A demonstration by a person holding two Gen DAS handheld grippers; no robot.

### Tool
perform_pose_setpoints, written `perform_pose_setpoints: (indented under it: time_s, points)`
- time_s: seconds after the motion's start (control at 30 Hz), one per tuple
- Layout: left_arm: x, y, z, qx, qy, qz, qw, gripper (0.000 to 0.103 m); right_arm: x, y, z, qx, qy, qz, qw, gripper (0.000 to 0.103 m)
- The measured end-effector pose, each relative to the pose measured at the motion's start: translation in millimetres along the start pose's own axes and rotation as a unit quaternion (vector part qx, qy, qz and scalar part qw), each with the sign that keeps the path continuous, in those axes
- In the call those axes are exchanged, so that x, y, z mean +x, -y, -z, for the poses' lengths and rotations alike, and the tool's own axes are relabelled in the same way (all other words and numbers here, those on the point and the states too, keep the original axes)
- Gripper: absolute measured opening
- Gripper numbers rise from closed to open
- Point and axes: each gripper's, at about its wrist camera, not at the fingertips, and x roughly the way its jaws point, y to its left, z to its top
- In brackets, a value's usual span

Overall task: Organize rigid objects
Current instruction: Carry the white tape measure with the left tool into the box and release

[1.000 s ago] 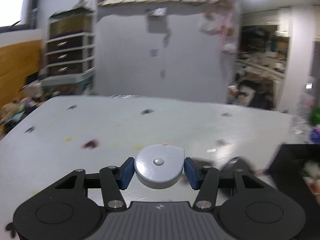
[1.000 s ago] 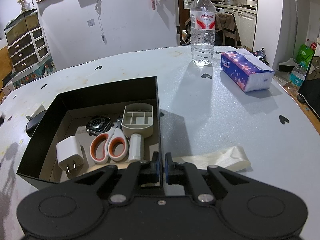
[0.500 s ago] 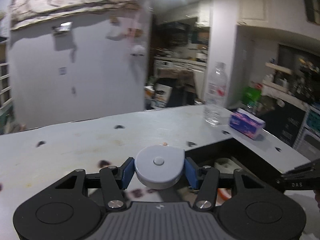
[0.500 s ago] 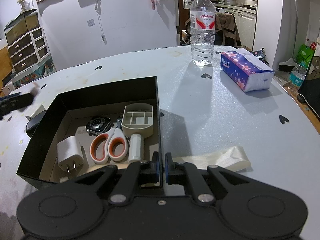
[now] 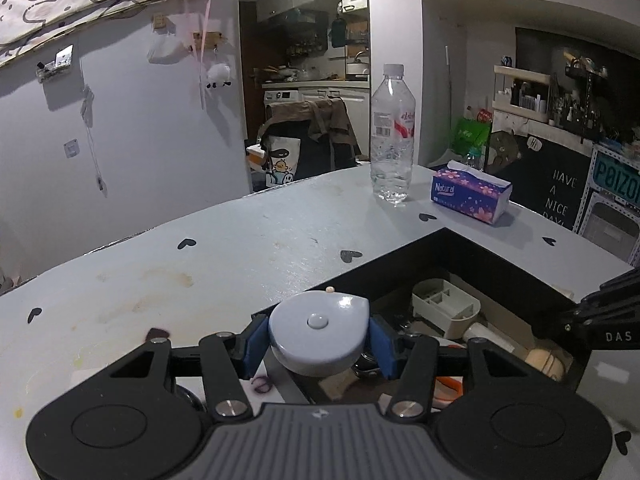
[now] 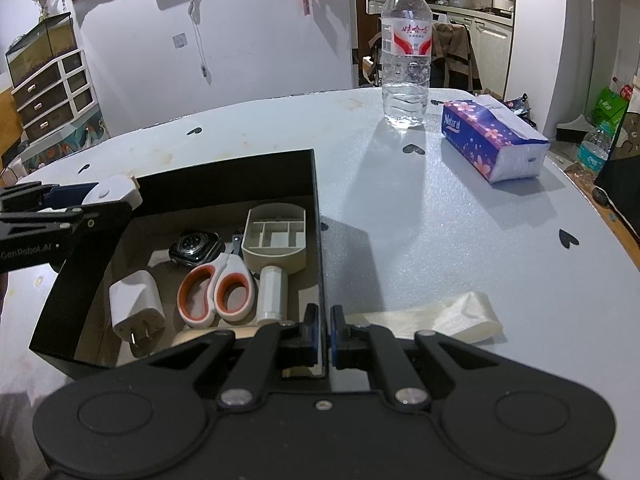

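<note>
The left gripper held the round grey tape measure between its blue pads, hovering over the near-left corner of the black box; the right gripper had its fingers pinched on the box's near-right wall, steadying it. To place well, it seemed wise to lower over the bare floor left of the watch and charger; release low, clear of the scissors.
</note>
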Motion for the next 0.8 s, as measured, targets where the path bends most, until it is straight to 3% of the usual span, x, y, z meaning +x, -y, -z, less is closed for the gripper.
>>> perform_pose_setpoints:
  time_s: [0.07,0.17,0.6,0.7,0.8]
  points:
    - [0,-1,0,0.002,-0.002,0.002,1.0000,0.056,0,0,0,0.000,-0.001,0.000,1.000,0.006]
    - [-5,-3,1,-0.013,-0.001,0.004,0.9999,0.083,1,0,0,0.000,-0.002,0.001,1.000,0.006]
    - [-18,4,11,-0.017,-0.038,0.021,0.9989,0.083,2,0,0,0.000,-0.002,0.001,1.000,0.006]
    - [-17,1,8,-0.017,-0.043,0.002,0.9989,0.083,2,0,0,0.000,-0.002,0.001,1.000,0.006]
    - [-11,-11,0,-0.025,-0.047,-0.040,0.9978,0.083,2,0,0,0.000,-0.002,0.001,1.000,0.006]
